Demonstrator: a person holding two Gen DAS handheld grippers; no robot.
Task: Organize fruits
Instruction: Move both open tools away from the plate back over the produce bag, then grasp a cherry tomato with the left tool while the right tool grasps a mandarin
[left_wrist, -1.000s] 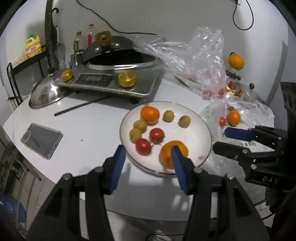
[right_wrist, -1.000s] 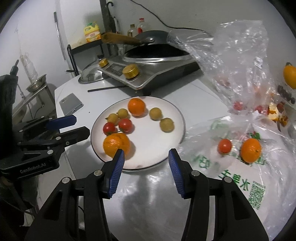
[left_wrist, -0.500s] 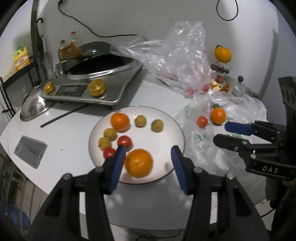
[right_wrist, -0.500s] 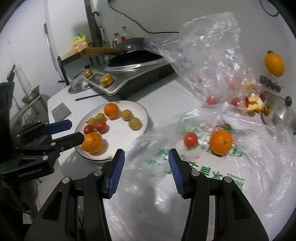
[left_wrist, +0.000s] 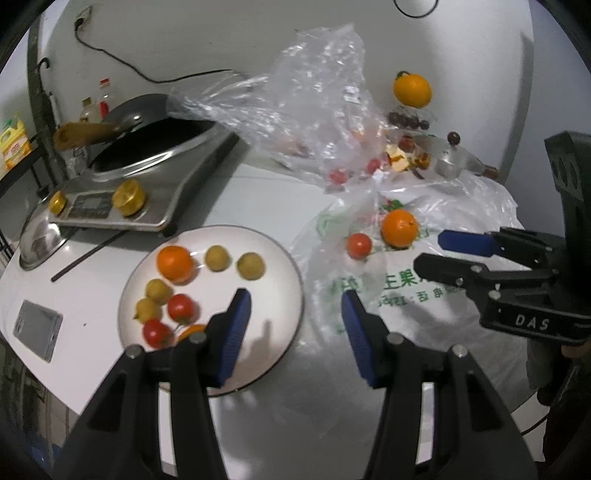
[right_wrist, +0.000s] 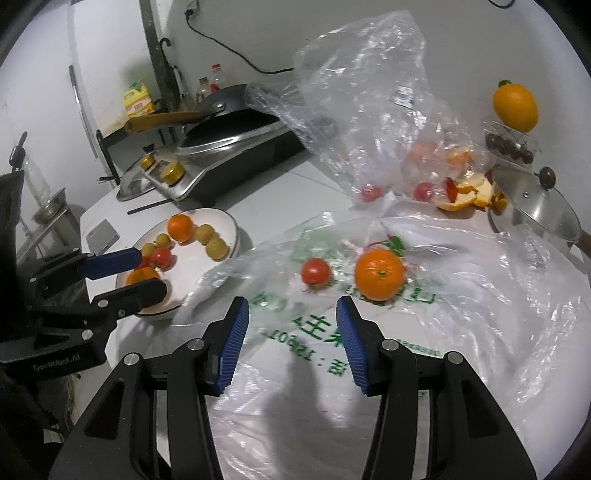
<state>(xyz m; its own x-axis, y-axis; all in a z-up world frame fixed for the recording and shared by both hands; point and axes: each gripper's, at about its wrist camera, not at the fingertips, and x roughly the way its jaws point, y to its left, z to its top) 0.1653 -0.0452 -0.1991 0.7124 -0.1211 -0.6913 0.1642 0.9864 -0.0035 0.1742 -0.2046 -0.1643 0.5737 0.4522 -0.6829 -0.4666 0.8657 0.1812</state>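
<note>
Between picks: both claws empty, loose fruit next.

I had my right claw (right_wrist: 290, 332) spread and empty over the printed bag (right_wrist: 424, 350), facing the orange (right_wrist: 378, 274) and tomato (right_wrist: 315, 270) lying on it; my left claw (left_wrist: 295, 330), also spread and empty, hung at the plate (left_wrist: 280, 254) rim. Next, I judged: straddle one fruit, pinch gently.
</note>
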